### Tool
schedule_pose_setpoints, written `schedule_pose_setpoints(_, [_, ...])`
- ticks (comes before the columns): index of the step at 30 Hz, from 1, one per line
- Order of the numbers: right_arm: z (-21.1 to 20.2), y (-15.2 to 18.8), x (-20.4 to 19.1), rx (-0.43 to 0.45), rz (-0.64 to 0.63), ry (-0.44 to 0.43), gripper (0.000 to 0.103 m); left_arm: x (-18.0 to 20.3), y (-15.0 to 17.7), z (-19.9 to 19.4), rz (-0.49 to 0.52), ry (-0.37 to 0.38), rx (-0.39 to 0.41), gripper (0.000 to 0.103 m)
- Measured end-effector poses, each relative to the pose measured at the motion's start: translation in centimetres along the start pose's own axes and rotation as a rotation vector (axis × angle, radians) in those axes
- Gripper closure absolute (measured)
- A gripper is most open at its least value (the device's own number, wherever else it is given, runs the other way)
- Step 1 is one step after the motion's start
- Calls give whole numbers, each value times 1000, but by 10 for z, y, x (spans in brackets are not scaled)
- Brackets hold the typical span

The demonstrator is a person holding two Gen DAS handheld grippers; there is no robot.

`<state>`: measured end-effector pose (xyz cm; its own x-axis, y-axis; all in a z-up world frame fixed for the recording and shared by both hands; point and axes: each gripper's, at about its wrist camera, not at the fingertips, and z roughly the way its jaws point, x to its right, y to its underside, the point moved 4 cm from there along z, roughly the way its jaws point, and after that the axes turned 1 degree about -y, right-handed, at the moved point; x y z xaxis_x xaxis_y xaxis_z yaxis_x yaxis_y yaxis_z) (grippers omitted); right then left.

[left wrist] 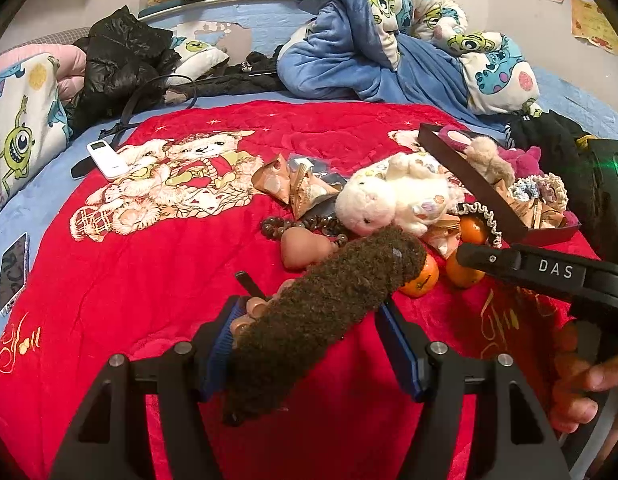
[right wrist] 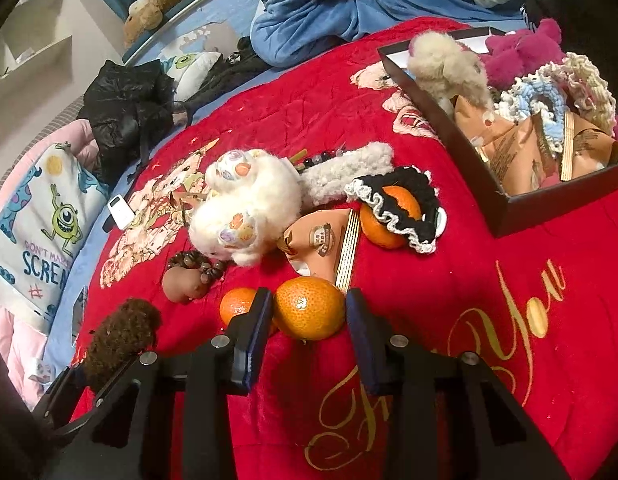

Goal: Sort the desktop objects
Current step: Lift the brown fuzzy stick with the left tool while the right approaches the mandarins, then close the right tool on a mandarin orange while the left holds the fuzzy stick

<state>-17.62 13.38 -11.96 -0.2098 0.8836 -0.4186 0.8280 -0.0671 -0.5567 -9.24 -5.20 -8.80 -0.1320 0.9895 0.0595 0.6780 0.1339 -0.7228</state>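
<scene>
Left gripper (left wrist: 309,340) is clamping a fuzzy brown tube-shaped plush (left wrist: 321,312), tilting toward 1 o'clock over the red velvety blanket (left wrist: 149,280). Right gripper (right wrist: 307,334) is pinching a round glossy orange (right wrist: 309,308); rectangular dark box (right wrist: 509,208) sitting at 2 o'clock.

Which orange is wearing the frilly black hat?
The round orange mandarin farthest from the right hand-held gripper, under the black-and-white crocheted ruffle. The other two mandarins by the gripper are bare.

Red blanket (right wrist: 449,280), orange mandarin (right wrist: 309,308), brown fuzzy toy (left wrist: 329,300)
</scene>
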Motion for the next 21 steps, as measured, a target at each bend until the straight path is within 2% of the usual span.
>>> schedule_pose_setpoints(10, [-18, -1, 13, 28, 8, 10, 66, 19, 0, -2, 28, 14, 4, 35])
schedule_pose_setpoints(21, [-49, -1, 38, 72, 21, 24, 66, 56, 1, -2, 61, 56, 8, 35])
